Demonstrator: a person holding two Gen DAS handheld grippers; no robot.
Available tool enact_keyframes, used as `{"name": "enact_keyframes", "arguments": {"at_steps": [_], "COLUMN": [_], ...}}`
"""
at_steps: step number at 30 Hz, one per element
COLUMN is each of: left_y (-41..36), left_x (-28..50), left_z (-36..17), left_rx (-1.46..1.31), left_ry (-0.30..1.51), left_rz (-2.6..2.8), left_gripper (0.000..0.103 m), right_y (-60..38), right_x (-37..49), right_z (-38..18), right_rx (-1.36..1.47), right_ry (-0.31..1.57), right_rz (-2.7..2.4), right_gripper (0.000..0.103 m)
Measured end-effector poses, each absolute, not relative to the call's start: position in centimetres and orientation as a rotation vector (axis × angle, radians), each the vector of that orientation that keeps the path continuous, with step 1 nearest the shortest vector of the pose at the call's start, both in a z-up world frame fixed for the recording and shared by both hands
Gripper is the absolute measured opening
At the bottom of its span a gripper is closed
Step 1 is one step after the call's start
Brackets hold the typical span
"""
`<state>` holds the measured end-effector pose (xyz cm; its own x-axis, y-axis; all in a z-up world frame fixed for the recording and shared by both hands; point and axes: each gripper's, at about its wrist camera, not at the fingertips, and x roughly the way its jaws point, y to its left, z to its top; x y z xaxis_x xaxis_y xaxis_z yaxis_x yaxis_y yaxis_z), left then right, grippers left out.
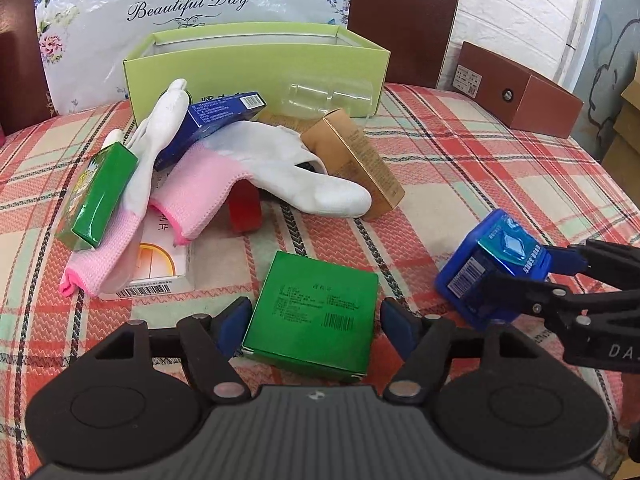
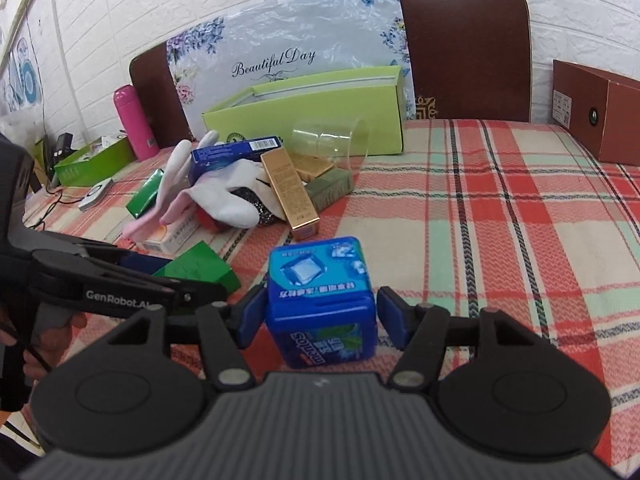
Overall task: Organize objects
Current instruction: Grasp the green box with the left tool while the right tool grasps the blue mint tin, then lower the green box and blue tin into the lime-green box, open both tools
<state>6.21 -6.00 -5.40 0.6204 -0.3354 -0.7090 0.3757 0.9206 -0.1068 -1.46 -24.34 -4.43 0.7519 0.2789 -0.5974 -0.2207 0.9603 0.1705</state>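
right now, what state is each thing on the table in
left gripper, around green box, grip unclear
green box, flat on the cloth
right gripper, shut on blue tub
blue tub, tilted, lid shut
tumbler, on its side, empty
lime box, upright, top open
gloves, draped over the pile
gold box, leaning
brown box, closed

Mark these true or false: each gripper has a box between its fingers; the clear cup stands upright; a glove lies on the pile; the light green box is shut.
1. Each gripper has a box between its fingers: true. Left gripper flanks the green box; right gripper flanks the blue mint box.
2. Clear cup upright: false, it lies on its side.
3. White and pink glove on the pile: true.
4. Light green box shut: false, its top is open.
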Motion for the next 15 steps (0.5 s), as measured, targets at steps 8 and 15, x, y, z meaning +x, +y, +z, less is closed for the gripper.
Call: {"name": "enact_keyframes", "arguments": {"at_steps": [8, 15], "left_y": [-5.85, -5.49], "left_x": [6.29, 6.3], "left_z": [-5.4, -5.34], "left_rx": [0.04, 0.026], "left_ry": [0.805, 0.805], "left_rz": [-0.409, -0.412], "left_gripper": [0.074, 0.069], "right_y": [-23.59, -23.29], "right_x": [-0.97, -0.66], "right_z": [-4.94, -5.18], "right_rx": [0.052, 0.038], "right_ry": [0.675, 0.686], "right_rz": [0.261, 0.245], "right_gripper": [0.061, 0.057]}}
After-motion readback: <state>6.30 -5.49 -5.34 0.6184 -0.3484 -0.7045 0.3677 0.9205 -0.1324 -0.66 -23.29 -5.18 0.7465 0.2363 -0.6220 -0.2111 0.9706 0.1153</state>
